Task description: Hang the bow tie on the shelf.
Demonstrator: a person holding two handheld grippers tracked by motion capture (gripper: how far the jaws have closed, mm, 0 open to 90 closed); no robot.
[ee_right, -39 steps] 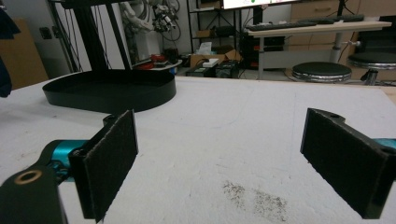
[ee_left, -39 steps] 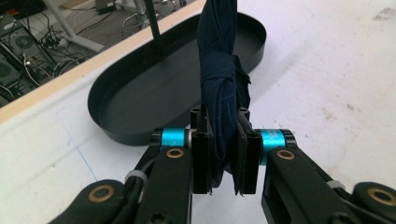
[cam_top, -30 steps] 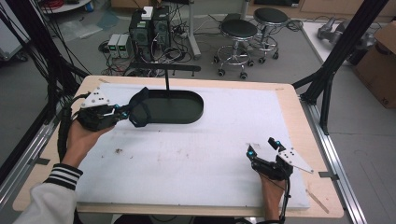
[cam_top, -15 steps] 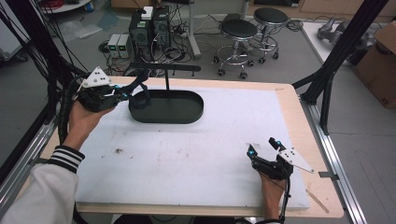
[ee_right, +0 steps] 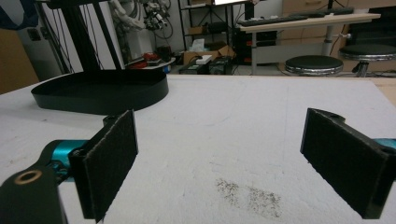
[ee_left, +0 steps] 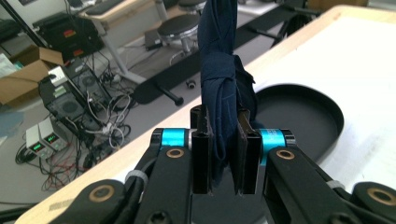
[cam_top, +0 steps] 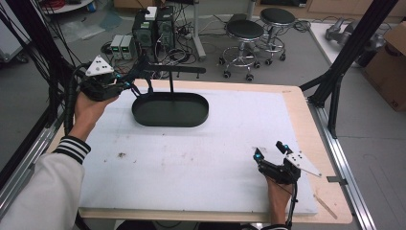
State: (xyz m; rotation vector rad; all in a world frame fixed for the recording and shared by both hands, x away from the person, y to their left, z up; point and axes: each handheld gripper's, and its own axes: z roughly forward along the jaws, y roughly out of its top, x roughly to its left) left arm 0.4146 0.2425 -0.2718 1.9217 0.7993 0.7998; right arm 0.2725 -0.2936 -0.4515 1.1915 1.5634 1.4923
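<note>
The dark navy cloth [ee_left: 224, 79] is bunching up twisted between the left gripper's [ee_left: 223, 140] jaws, hanging upward past them.

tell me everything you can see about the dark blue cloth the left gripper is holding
The dark blue cloth is thin woven fabric with faint lighter lines, bunched and twisted into a narrow rope. The left gripper has its jaws shut on the lower end; the rest stretches up out of frame, above the black oval tray.
</note>
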